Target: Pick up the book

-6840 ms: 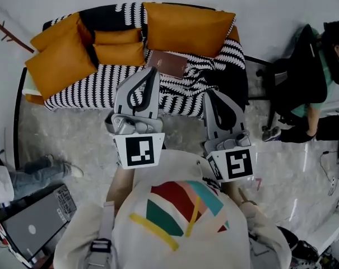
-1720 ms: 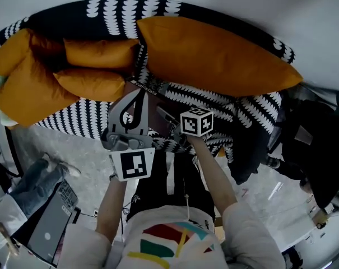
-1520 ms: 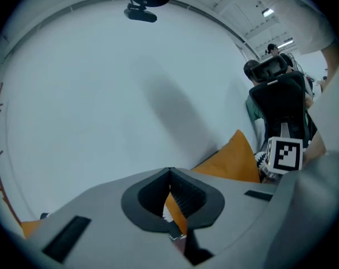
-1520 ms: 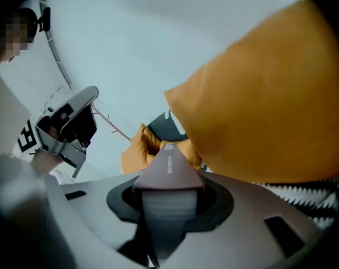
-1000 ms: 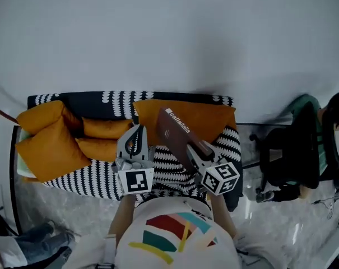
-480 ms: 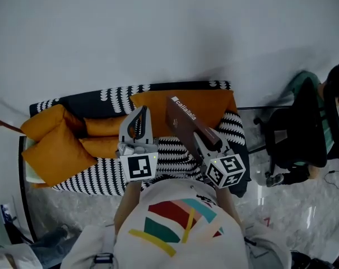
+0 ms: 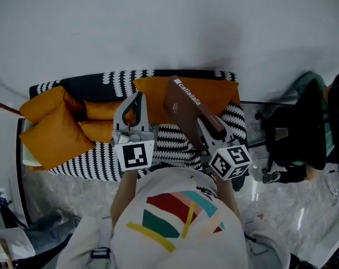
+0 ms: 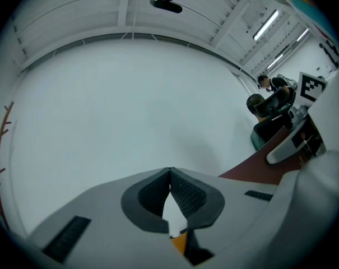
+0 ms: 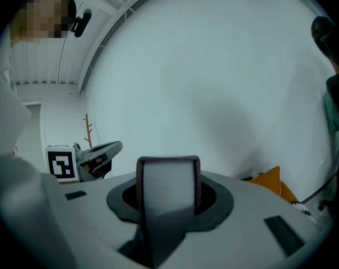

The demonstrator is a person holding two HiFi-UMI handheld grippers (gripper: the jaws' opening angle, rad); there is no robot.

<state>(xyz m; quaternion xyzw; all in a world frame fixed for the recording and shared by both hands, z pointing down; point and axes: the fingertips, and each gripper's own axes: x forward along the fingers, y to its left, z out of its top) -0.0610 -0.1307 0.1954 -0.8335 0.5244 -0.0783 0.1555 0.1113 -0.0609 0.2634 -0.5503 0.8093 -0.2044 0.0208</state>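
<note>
The book (image 7: 186,102) is dark brown with white print on its cover. It hangs in the air above the sofa, with my right gripper (image 7: 208,132) shut on its lower end. In the right gripper view the book (image 9: 168,192) stands edge-on between the jaws, pale pages facing me. My left gripper (image 7: 137,98) is held up beside it at the left, shut with nothing in it. In the left gripper view the pads (image 8: 180,192) meet at the tip, and the book (image 8: 259,171) shows at the right.
Below is a sofa (image 7: 175,147) with a black-and-white patterned cover and several orange cushions (image 7: 51,130). A white wall fills the view ahead. At the right a person sits on a dark office chair (image 7: 295,133). A bare branch stand (image 9: 88,129) is at the far left.
The book lay on the sofa at first and is now lifted in my right gripper. Over the last second both grippers have risen slightly, the book still held.
</note>
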